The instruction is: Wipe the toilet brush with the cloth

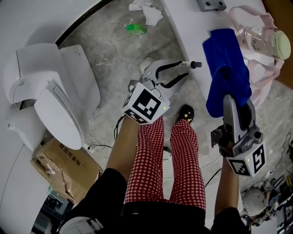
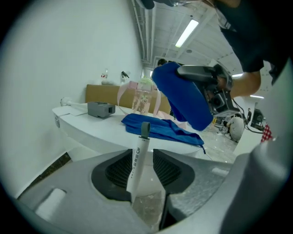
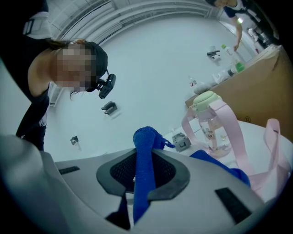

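The toilet brush has a white handle (image 2: 137, 164) ending in a grey loop (image 1: 196, 64). My left gripper (image 1: 183, 73) is shut on this handle, which stands tilted between the pads (image 2: 120, 171) in the left gripper view. A white lump (image 1: 146, 65) behind the jaws may be the brush head; I cannot tell. The blue cloth (image 1: 224, 59) hangs from the white counter's edge, one end still lying on top. My right gripper (image 1: 234, 97) is shut on a bunched fold of it (image 3: 145, 151), and the left gripper view shows that raised fold (image 2: 183, 93) to the right.
A white toilet (image 1: 50, 91) stands at the left with a cardboard box (image 1: 64, 169) beside it. On the counter (image 1: 192, 32) are a pink-strapped bottle (image 1: 263, 39) and a grey block (image 1: 211, 4). Crumpled tissue (image 1: 146, 11) and a green item (image 1: 136, 29) lie on the floor.
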`<state>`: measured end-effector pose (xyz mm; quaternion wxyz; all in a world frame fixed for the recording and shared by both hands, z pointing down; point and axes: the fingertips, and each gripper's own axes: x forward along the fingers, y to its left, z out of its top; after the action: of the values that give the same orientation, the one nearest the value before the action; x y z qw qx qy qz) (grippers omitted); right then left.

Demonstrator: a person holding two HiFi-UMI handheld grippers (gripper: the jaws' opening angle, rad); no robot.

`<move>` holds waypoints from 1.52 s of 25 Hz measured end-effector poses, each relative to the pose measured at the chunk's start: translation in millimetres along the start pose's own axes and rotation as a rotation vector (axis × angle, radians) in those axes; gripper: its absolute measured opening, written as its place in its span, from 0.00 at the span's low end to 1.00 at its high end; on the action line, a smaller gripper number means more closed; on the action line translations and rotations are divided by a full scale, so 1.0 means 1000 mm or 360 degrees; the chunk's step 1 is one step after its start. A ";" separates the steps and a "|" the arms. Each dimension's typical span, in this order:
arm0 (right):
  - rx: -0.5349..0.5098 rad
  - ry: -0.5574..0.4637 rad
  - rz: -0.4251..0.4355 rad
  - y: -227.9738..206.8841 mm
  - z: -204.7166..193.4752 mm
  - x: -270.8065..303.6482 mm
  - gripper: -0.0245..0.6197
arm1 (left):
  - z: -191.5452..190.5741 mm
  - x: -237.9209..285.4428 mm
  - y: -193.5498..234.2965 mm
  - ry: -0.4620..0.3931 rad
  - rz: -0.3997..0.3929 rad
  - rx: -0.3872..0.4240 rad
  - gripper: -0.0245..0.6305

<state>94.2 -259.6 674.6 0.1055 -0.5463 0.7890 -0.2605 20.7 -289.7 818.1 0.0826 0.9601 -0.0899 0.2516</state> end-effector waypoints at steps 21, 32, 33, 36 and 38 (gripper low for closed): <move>0.0072 -0.0038 -0.0098 -0.019 0.003 -0.008 0.14 | -0.017 0.034 0.001 0.0112 -0.0074 0.0133 0.23; 0.0128 -0.0061 -0.0142 -0.024 0.002 -0.016 0.14 | -0.025 0.039 0.005 0.0199 0.0011 0.0336 0.19; 0.0134 -0.0066 -0.0144 -0.024 0.002 -0.016 0.14 | -0.025 0.037 0.006 0.0195 0.0012 0.0336 0.19; 0.0147 -0.0082 -0.0150 -0.023 0.003 -0.015 0.14 | -0.025 0.030 0.007 0.0191 0.0010 0.0327 0.19; 0.0150 -0.0088 -0.0151 -0.020 0.004 -0.015 0.14 | -0.024 0.025 0.008 0.0190 0.0014 0.0322 0.19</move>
<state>118.0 -252.4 680.5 0.1405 -0.5845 0.7459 -0.2867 28.8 -295.8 852.2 -0.0108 0.9464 -0.0633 0.3164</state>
